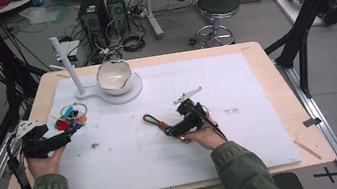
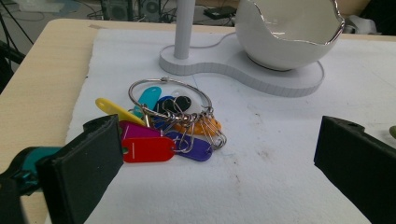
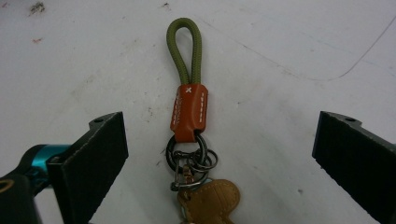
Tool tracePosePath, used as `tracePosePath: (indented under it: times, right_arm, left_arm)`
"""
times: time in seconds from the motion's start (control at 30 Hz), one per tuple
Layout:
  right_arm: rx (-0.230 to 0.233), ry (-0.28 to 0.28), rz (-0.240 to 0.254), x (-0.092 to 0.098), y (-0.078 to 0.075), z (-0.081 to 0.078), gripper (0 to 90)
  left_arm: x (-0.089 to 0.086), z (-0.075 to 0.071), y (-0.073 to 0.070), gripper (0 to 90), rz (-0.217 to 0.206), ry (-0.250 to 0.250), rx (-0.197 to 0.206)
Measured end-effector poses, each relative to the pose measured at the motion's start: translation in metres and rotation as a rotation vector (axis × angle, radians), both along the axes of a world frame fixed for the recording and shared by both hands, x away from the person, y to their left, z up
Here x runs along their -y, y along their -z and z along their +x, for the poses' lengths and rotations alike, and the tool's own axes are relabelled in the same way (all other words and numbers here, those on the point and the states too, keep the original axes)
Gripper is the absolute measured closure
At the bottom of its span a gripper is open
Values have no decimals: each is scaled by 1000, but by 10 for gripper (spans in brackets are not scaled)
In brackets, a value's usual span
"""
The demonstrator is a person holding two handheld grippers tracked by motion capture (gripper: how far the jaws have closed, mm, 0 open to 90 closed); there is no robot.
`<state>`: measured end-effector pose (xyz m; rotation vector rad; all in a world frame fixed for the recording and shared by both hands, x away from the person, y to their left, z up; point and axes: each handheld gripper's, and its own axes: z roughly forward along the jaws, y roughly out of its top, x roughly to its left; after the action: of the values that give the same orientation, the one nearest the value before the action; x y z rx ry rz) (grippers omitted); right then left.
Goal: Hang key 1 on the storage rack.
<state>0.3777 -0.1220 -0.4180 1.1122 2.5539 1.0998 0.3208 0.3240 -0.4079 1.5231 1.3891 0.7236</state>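
Where jaws gape, right gripper [image 3: 219,154] frames keychain [image 3: 189,112].

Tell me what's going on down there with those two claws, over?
Left gripper open at coloured key tags. Right gripper open astride green-loop keychain. Neither gripped. Nothing in the way.
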Motion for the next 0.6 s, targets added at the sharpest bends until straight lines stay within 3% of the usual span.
tracePosePath:
  times: [0.6]
  right_arm:
    - [-27,-29,-5,-19,11,8,54]
  left_arm:
    - [0,0,0,17,0,0,0]
